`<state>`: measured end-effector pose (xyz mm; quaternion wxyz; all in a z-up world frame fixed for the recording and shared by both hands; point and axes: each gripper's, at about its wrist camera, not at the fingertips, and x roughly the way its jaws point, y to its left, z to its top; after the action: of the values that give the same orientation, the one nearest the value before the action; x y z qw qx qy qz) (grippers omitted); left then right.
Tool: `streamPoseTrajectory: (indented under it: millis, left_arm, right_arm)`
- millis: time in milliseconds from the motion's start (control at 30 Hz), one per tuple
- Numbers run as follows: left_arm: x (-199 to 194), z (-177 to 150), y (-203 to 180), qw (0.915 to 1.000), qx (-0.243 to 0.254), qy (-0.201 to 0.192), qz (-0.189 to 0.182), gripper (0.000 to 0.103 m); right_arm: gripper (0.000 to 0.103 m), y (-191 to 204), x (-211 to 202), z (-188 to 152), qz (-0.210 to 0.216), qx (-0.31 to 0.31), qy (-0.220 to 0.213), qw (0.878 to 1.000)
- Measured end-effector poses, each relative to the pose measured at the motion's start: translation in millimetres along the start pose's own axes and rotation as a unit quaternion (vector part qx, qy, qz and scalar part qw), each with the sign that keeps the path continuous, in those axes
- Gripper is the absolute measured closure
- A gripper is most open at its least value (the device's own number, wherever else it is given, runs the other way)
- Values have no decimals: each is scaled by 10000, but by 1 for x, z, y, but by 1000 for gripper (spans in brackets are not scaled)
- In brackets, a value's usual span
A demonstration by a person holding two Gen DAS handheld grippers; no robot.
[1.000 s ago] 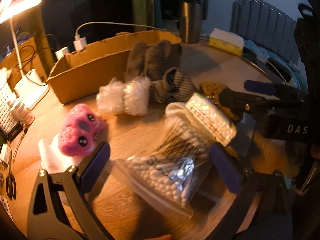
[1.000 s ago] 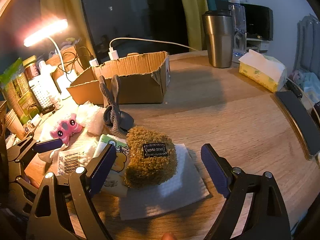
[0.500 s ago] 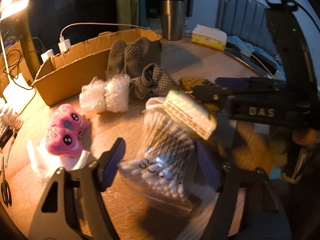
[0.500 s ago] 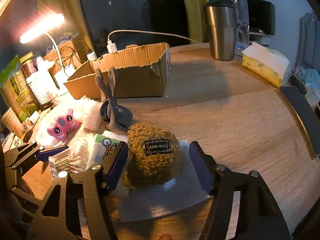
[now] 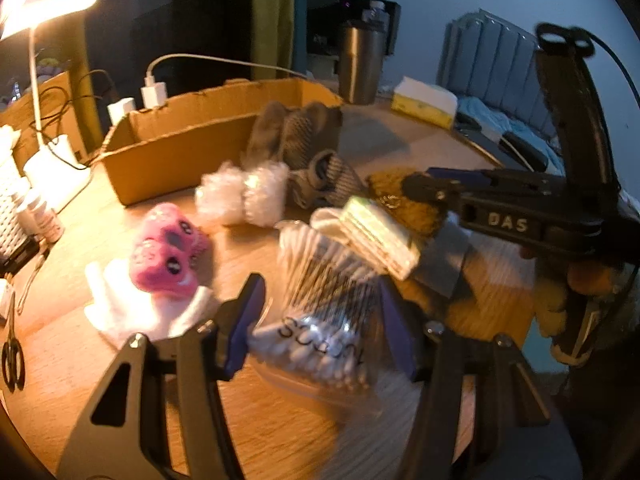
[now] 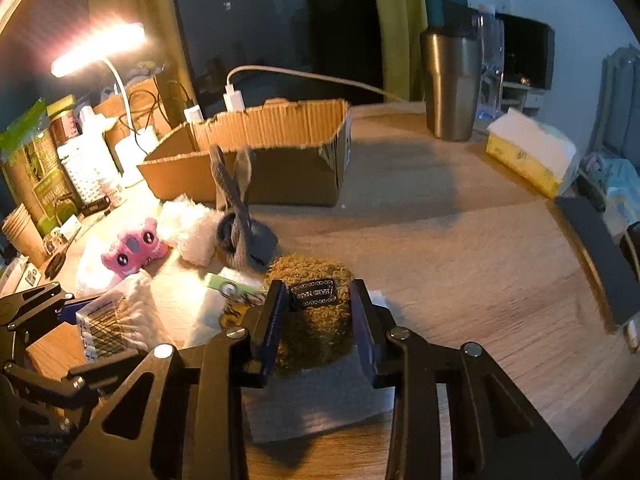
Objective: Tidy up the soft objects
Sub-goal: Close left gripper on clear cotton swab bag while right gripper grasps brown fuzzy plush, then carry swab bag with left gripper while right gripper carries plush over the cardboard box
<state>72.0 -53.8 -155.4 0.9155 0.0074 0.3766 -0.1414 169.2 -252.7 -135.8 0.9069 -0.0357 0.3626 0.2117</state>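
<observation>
My right gripper [image 6: 318, 312] is shut on a brown fuzzy knit pouch [image 6: 316, 312] with a black label, which rests on a white cloth [image 6: 320, 396]. My left gripper [image 5: 320, 320] has its jaws on both sides of a clear bag of cotton swabs [image 5: 320, 316] and pressing it. A pink plush toy [image 5: 168, 256] lies on white padding to the left. Two white fluffy rolls [image 5: 244, 196], grey socks [image 5: 304, 148] and a green-white packet [image 5: 380, 236] lie in front of an open cardboard box [image 5: 192, 148]. The right gripper shows in the left wrist view [image 5: 420, 192].
A steel tumbler [image 6: 452, 84] and a yellow tissue pack [image 6: 528, 156] stand at the table's back right. A lit desk lamp [image 6: 100, 44], chargers with cables, bottles and packets crowd the left edge. Scissors [image 5: 12, 356] lie at the far left.
Both grippers have closed in: the right one onto the brown pouch, the left one onto the cotton swab bag. Both moved forward toward their objects.
</observation>
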Motion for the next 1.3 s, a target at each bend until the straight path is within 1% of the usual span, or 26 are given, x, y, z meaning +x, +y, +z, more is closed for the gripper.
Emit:
streamPoseTrajectory:
  millis: [300,533,733,933,1133,1300]
  left_arm:
    - [-30,8,18,9988,-244,-407,106,45]
    - [-55,25,33,9963,-378,-750,197,45]
    - [-69,40,44,9942,-450,-947,243,45]
    - [-77,58,55,9917,-572,-1109,312,45]
    - [-75,77,62,9905,-626,-1185,305,45]
    - [-71,99,70,9890,-622,-1290,382,45]
  right_arm:
    - [70,13,-20,12,-93,-212,-193,9995]
    - [70,20,-40,28,-142,-290,-394,9987]
    - [70,24,-50,45,-145,-302,-525,9981]
    - [70,25,-54,63,-131,-331,-632,9974]
    - [70,22,-53,82,-113,-354,-735,9966]
    - [70,17,-51,101,-95,-378,-858,9955]
